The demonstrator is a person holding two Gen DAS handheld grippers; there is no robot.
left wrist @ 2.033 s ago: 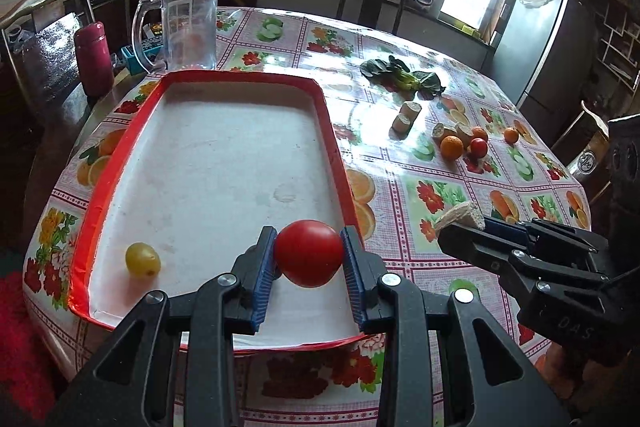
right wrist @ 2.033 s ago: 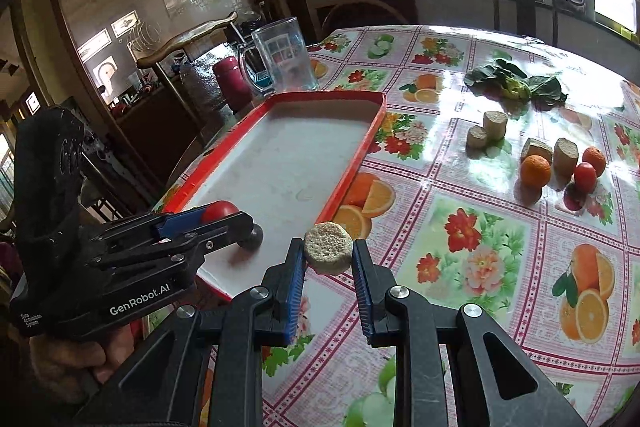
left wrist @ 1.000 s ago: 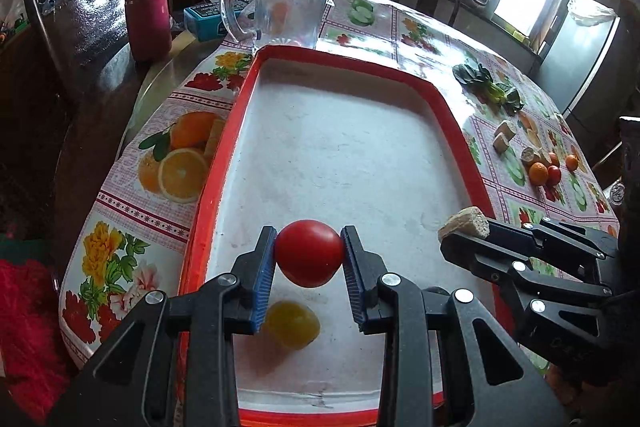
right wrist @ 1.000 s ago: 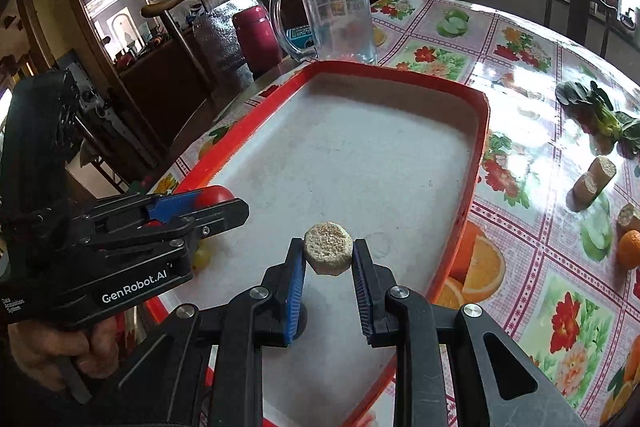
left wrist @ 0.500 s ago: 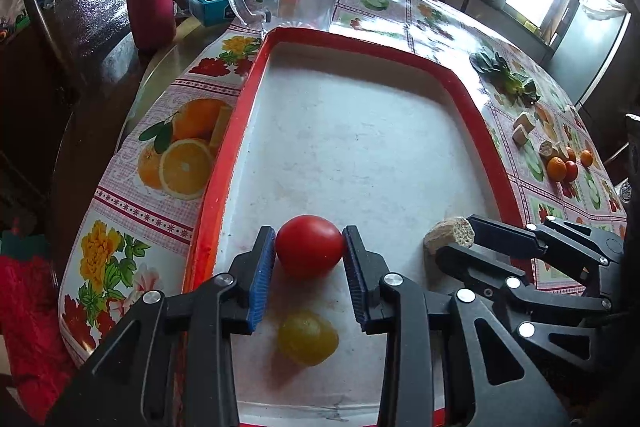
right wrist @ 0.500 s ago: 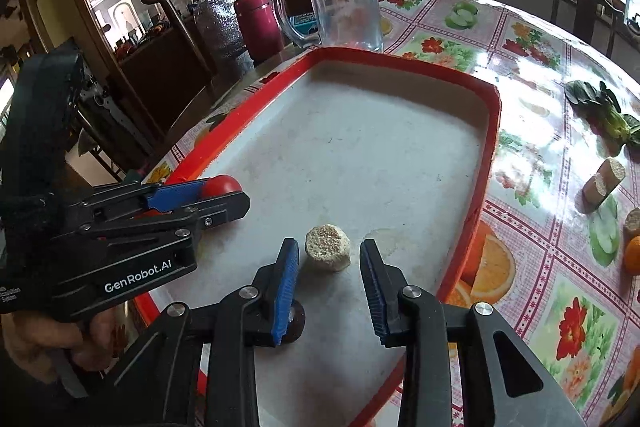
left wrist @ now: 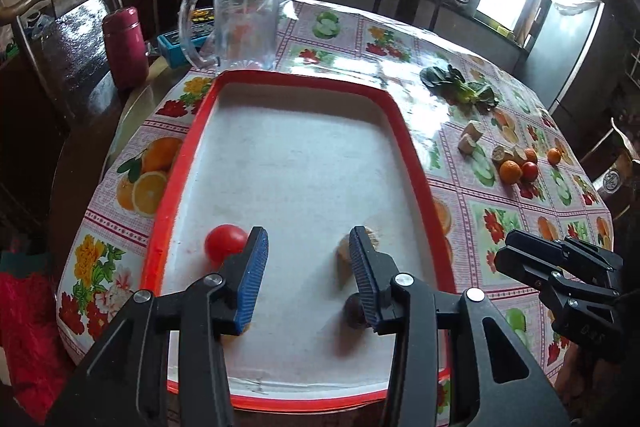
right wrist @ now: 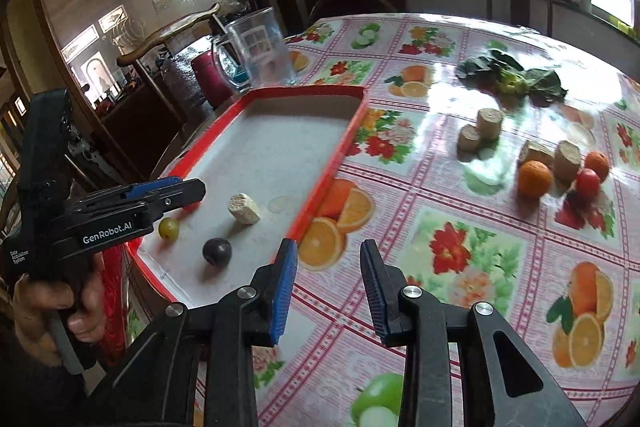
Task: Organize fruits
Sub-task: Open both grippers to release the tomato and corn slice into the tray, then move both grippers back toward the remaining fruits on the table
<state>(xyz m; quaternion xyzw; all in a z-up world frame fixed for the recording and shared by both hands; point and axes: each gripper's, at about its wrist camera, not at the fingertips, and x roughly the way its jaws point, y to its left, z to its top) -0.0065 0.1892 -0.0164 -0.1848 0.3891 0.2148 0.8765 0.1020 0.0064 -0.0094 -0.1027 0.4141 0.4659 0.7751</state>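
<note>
Both loads have just been let go; the left gripper gapes over the tray, tomato resting beside it (near corner); the right gripper, released, has withdrawn toward the remaining fruit.

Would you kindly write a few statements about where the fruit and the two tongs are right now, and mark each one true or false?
1. The left tongs grip the red tomato. False: they are open, and the tomato lies on the tray beside the left finger.
2. The right tongs are open and hold nothing. True.
3. A dark plum lies inside the red tray. True.
4. The clear pitcher stands inside the tray. False: it stands on the tablecloth beyond the tray's far rim.
5. An orange sits on the tablecloth outside the tray. True.
</note>
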